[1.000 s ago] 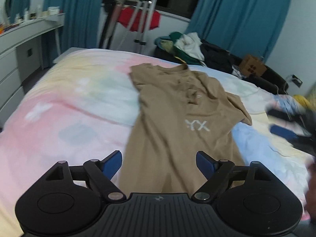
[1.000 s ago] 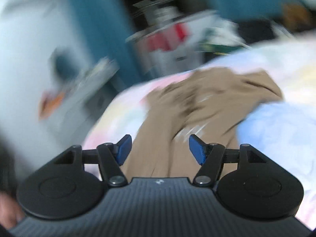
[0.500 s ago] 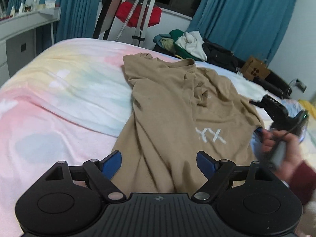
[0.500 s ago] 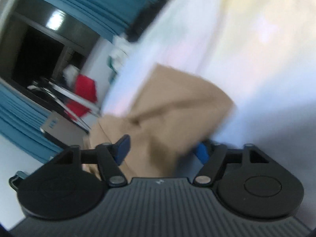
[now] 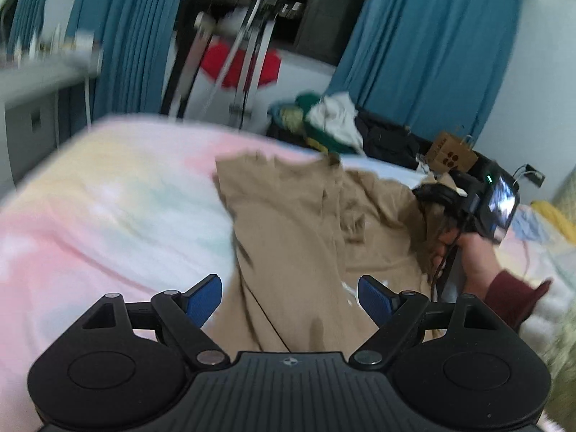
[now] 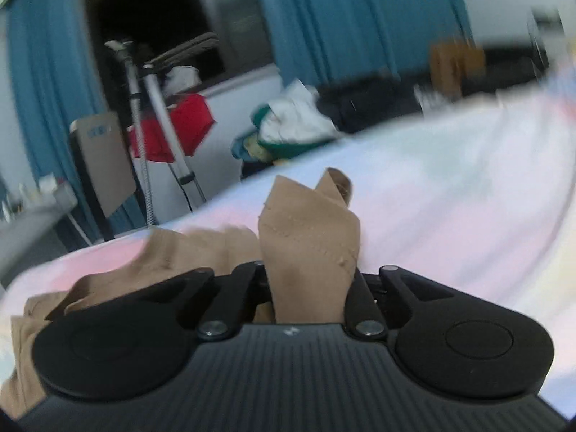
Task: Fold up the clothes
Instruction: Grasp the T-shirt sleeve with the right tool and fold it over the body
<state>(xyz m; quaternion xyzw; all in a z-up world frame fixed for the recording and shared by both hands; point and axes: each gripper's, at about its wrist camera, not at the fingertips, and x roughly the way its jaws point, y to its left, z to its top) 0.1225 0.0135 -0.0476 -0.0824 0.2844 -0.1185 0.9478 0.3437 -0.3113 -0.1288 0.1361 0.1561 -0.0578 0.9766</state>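
Wide bed [image 5: 108,194] under a pastel sheet of pink, yellow, pale green and blue, rumpled in soft ridges. Spread across its middle, a creased tan T-shirt [image 5: 288,237], one sleeve [image 6: 309,237] lifted off the sheet.

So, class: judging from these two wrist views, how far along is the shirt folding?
Done: the tan T-shirt lies spread on the bed. In hand: the right gripper has just closed on its sleeve. Left: the left gripper hangs open above the hem; no fold made yet.
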